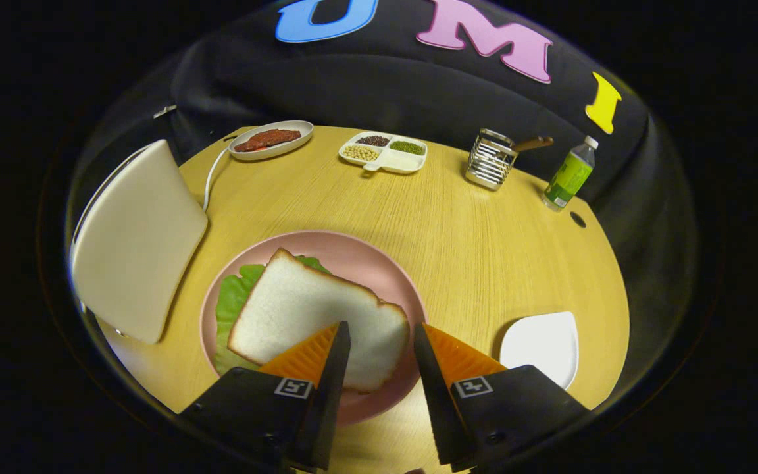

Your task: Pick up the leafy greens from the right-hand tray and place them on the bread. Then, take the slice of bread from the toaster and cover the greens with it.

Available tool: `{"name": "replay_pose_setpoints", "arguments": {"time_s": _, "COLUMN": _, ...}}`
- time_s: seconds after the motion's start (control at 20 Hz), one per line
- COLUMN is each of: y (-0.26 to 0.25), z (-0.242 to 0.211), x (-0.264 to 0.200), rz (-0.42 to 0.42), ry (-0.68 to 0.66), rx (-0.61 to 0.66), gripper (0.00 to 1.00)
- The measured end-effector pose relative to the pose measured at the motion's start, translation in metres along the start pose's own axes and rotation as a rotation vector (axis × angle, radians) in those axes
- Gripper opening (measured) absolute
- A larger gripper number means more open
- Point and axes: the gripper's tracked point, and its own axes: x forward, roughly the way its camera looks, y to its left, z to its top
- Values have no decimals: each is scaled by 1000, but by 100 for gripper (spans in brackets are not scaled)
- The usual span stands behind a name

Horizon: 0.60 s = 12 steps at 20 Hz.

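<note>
A slice of white bread [313, 316] lies flat on a pink plate [366, 253], covering leafy greens [229, 306] that stick out along its left side. My gripper [379, 332] hovers just above the near right corner of the slice with its fingers open and nothing between them; the left finger overlaps the slice's near edge. A white toaster [135, 240] stands to the left of the plate. An empty white tray [543, 345] rests on the table to the right of my fingers.
At the back of the round wooden table [484, 250] are a white dish with red meat [270, 139], a divided dish of beans [383, 153], a metal holder [491, 168] and a green bottle [570, 176]. The toaster's white cord [211, 178] runs backward.
</note>
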Motion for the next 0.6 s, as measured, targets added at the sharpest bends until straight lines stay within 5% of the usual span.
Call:
{"name": "replay_pose_setpoints", "arguments": {"time_s": 0.05, "y": -3, "z": 2, "x": -1, "rz": -22, "ry": -18, "rx": -62, "gripper": 66}}
{"name": "replay_pose_setpoints", "arguments": {"time_s": 0.1, "y": -3, "z": 5, "x": -2, "rz": -33, "ry": -36, "rx": -118, "gripper": 82}}
{"name": "replay_pose_setpoints", "arguments": {"time_s": 0.25, "y": -5, "z": 10, "x": -7, "rz": -47, "ry": -72, "rx": -189, "gripper": 85}}
{"name": "replay_pose_setpoints", "arguments": {"time_s": 0.4, "y": -13, "z": 14, "x": -16, "rz": -63, "ry": -100, "rx": -170, "gripper": 98}}
{"name": "replay_pose_setpoints", "arguments": {"time_s": 0.6, "y": -16, "z": 25, "x": -35, "rz": -63, "ry": -160, "rx": -145, "gripper": 99}}
